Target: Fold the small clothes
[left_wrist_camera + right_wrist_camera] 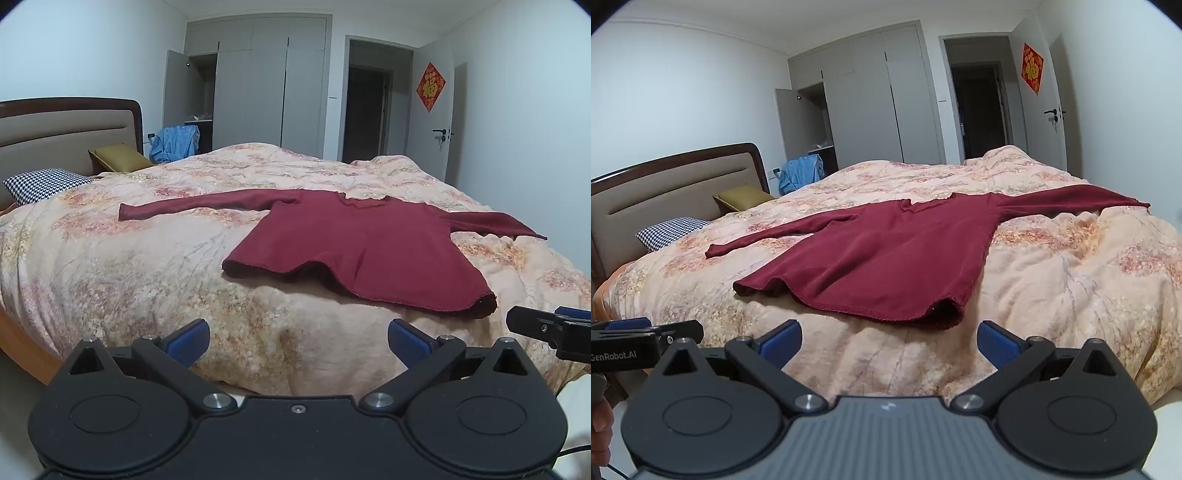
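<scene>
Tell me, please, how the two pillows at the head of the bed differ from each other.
The houndstooth pillow is black-and-white patterned; the olive pillow is plain golden-green. The houndstooth pillow lies nearer the cameras, partly tucked under the floral quilt; the olive pillow sits farther back, beside the headboard's end. Both rest near the headboard, well away from the maroon top.

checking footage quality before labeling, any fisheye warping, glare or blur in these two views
Left wrist view: strong fisheye, dark vignette corners, walls bow; maroon top sharp, light flat and cool, no glare. Right wrist view: same warping, headboard curves; soft shadow under the top's hem; nothing visibly blurred.
</scene>
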Motion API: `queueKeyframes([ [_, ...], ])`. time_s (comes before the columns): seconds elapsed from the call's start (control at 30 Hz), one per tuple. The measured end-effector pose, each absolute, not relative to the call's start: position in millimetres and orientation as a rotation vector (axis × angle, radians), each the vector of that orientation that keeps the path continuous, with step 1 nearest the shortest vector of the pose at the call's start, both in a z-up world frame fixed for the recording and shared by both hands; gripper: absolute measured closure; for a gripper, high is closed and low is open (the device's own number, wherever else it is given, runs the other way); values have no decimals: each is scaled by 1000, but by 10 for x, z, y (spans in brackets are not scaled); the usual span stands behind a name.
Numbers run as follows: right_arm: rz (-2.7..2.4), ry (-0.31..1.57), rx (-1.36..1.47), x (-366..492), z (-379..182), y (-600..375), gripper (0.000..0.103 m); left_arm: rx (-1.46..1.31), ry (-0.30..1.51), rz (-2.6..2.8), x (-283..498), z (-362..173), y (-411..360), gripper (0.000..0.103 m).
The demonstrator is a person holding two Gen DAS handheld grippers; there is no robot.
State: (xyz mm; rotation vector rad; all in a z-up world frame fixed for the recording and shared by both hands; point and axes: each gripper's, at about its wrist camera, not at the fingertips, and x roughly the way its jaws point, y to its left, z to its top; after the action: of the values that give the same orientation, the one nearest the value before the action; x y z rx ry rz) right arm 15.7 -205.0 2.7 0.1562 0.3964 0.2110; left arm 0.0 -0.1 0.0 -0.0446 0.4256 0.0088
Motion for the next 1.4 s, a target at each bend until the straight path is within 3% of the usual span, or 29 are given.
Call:
queueKeyframes([
  [1.4,200,411,178,191,-5,-2094,0,-47,422,18,-31,-10,18,1],
])
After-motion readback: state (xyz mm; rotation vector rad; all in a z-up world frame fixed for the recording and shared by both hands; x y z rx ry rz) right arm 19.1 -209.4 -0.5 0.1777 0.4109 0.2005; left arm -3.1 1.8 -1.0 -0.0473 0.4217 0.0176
